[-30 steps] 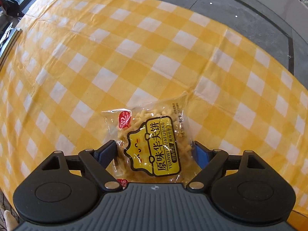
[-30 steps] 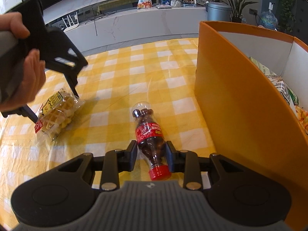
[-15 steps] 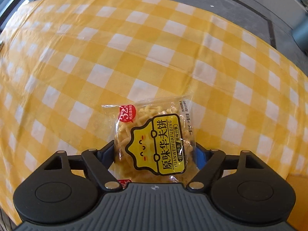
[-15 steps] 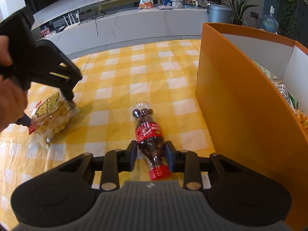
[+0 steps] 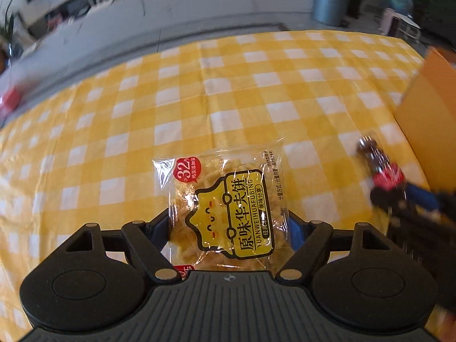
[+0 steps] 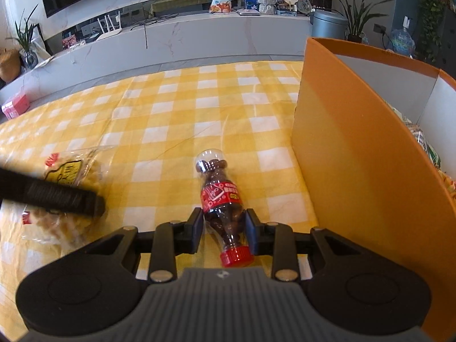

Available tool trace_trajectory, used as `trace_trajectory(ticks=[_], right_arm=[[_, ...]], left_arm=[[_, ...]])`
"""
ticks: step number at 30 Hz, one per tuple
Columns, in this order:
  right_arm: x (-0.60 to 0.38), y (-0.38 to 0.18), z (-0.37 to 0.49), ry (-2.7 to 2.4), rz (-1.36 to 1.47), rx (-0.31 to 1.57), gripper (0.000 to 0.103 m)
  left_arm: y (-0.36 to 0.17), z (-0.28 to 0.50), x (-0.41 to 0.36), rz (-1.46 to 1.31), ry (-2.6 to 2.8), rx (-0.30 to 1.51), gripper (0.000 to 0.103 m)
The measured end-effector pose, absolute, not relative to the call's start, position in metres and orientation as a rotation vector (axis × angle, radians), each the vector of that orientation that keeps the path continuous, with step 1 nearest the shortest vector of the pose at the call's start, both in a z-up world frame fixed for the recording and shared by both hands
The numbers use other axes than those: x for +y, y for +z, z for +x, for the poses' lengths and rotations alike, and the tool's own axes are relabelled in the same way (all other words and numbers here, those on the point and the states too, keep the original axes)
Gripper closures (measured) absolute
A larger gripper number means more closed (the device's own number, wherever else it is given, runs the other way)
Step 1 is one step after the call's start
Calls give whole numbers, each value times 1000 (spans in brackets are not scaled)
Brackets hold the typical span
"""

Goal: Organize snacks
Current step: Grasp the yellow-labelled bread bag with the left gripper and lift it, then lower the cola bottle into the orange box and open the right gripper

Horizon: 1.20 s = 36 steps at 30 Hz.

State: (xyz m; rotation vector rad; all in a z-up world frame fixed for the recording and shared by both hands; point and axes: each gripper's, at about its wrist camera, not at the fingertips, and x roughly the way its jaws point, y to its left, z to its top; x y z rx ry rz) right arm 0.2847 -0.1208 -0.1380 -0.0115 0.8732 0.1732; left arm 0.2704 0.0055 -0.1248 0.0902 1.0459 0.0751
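Observation:
A clear waffle snack packet [image 5: 228, 208] with a yellow label sits between the fingers of my left gripper [image 5: 228, 225], which is shut on it just above the yellow checked tablecloth [image 5: 199, 108]. The packet also shows in the right wrist view [image 6: 65, 171], partly behind the left gripper's finger. A small cola-shaped bottle [image 6: 221, 196] with a red cap and red label is between the fingers of my right gripper [image 6: 223, 228], which is shut on it. It also shows, blurred, in the left wrist view [image 5: 382, 168].
An orange cardboard box [image 6: 356, 154] stands at the right, with several snack packets [image 6: 427, 148] inside. It also shows in the left wrist view [image 5: 427, 108]. A pink box [image 6: 15, 108] sits beyond the table's far left edge.
My left gripper has swung round to the right with the packet, so the bottle and orange box now show in its view. The right gripper and bottle have hardly moved.

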Motion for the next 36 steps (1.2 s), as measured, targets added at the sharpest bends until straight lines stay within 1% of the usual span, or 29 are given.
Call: trace_trajectory(ticks=[6,9,11,19,23,29,36], right_arm=[[-122,-137,285,175,14,879,73],[-122,-136,284,188,21,879,73],[-116,-134,281,184,-33,866,74],[-104,-109,263,208,-106,764,74],[-105,-90,250,209,-122,705,74],[-120,-50,232,254,-56,615,74],[-194,2,218,234,93,524,73]], left_arm=[[-126,242,0,132,108,896,13],[-116,237,10,77,123,855,13],[-109,227,16,34,143,811,13],[-85,183,45,-168,135,708,13],[-77,172,63,-305,74,673,13],[-71,168,73,-359,23,643,14],[-72,161,77,-374,-9,620,14]])
